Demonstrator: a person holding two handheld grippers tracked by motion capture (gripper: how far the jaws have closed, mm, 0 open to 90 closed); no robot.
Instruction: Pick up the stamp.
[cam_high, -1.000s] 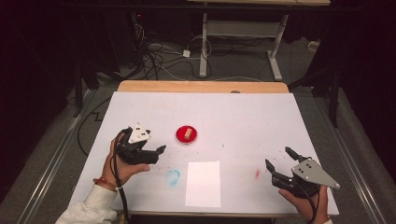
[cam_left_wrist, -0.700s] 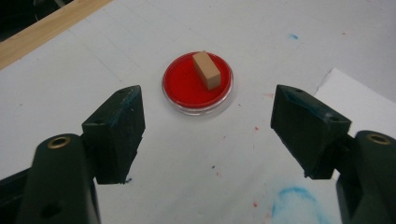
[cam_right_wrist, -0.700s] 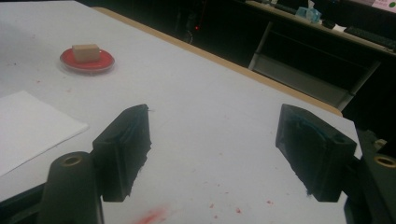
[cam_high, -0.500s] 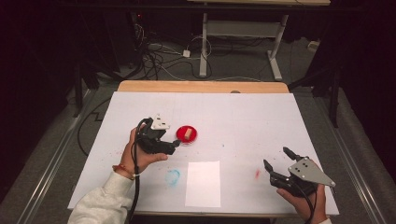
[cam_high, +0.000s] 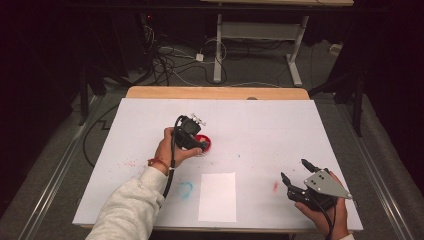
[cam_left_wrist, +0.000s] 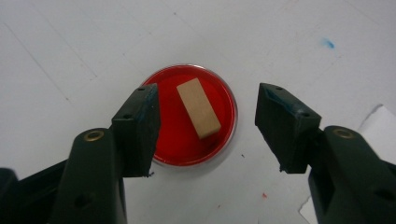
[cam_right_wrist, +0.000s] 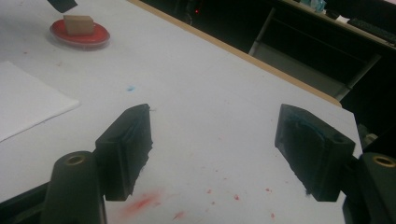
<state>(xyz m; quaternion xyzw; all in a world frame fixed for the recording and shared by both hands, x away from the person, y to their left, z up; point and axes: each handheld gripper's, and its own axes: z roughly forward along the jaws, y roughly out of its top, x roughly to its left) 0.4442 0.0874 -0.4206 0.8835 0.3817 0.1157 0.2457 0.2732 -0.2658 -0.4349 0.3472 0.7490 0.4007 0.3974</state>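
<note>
Left gripper closing in on the block in the red dish

Left gripper (cam_left_wrist: 205, 130) hangs over the red dish (cam_left_wrist: 189, 122), jaws apart and just been closing, wooden block (cam_left_wrist: 198, 108) between them but not yet touched. Dish sits mid-table, just ahead of the white paper sheet (cam_high: 218, 196). Block lies skewed to the jaw line, so a wrist twist to square the pads on its long faces looks wise; the near pad overlaps the dish rim and should drop inside it, not on it. Right gripper (cam_high: 297, 175) rests open at the near right, holding nothing. White table cover (cam_high: 280, 125) carries red and blue paint smears. Dark room behind, cables on the floor, desk frame beyond.
</note>
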